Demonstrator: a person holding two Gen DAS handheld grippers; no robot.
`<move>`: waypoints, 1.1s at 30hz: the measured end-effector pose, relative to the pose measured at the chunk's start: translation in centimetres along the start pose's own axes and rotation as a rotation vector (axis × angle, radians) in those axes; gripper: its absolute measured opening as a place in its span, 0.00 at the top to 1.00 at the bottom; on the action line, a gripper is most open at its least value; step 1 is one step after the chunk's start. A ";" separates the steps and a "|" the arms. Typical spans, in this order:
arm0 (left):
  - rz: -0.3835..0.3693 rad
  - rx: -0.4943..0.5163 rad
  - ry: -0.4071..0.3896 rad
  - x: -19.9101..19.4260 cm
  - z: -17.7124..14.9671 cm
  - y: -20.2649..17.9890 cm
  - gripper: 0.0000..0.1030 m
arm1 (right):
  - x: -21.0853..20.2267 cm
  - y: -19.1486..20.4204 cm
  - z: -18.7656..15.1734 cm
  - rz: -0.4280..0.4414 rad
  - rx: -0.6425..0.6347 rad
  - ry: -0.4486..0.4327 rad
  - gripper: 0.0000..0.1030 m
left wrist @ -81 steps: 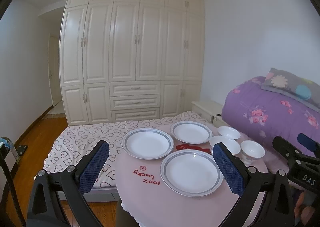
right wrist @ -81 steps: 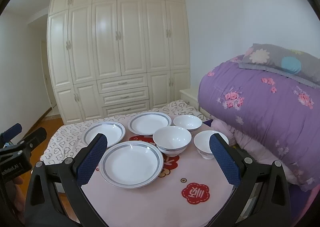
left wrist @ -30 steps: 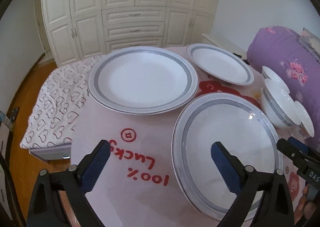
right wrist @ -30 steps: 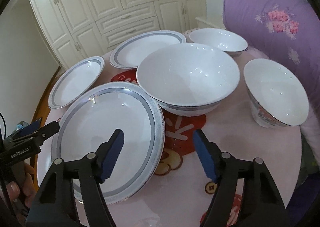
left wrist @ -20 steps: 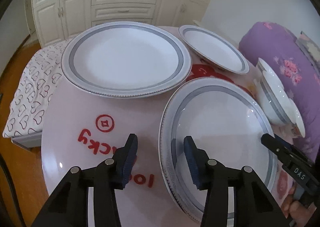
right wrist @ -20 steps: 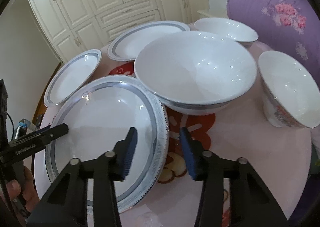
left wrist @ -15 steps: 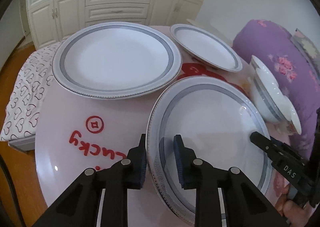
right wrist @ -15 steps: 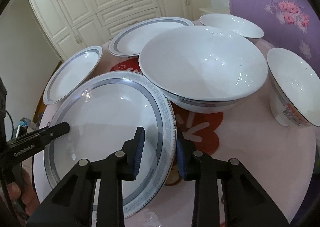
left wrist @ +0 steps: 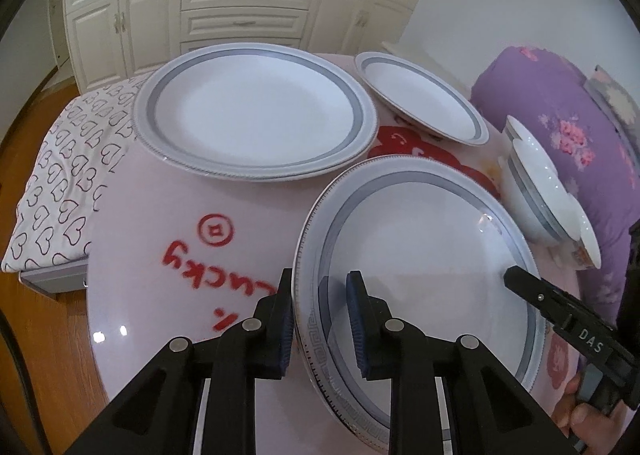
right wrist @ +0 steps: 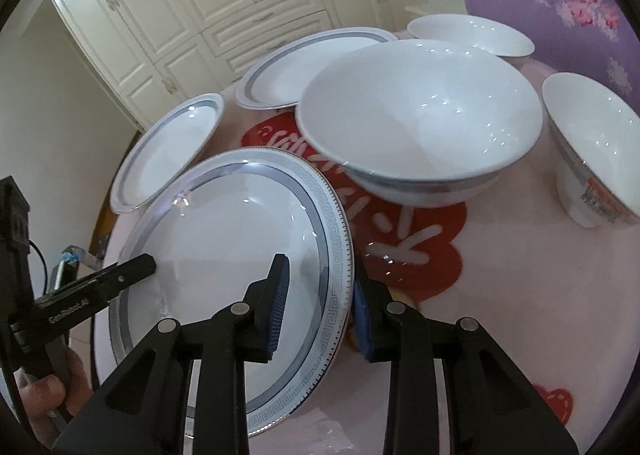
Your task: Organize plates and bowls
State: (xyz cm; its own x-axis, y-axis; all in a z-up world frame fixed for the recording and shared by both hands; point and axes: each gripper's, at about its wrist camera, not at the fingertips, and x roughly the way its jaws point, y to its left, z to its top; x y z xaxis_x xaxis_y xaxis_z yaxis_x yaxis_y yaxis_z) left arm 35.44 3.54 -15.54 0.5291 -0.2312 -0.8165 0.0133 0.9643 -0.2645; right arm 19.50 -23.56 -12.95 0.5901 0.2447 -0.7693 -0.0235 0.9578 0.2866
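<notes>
Porcelain near plate (left wrist: 420,255) pinched at opposite rims by left tool (left wrist: 320,319) and right tool (right wrist: 320,295); uneven lifting risks slipping, clipping the big bowl (right wrist: 420,115).

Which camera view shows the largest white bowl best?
The right wrist view: the largest white bowl sits near the centre, with its whole inside and grey band visible. The left wrist view shows this bowl only edge-on at the right, partly overlapping other bowls.
</notes>
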 end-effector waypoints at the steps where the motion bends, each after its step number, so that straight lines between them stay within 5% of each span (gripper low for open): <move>1: -0.001 -0.002 -0.002 -0.4 -0.2 0.2 0.80 | -0.2 0.2 -0.1 0.004 -0.003 -0.001 0.71; 22: 0.037 -0.041 -0.072 -9.9 -6.4 3.9 0.80 | -2.1 6.1 -3.3 0.058 -0.114 0.008 0.71; 33: 0.046 -0.045 -0.041 -10.0 -8.0 4.2 0.79 | -1.7 6.4 -4.6 0.042 -0.130 0.036 0.71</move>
State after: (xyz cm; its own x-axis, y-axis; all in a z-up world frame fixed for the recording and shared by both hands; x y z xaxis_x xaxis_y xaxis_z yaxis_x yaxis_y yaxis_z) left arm 23.36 8.87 -12.58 0.5625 -0.1800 -0.8070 -0.0496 0.9669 -0.2503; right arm 14.61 -17.16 -12.44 0.5572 0.2884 -0.7787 -0.1538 0.9574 0.2445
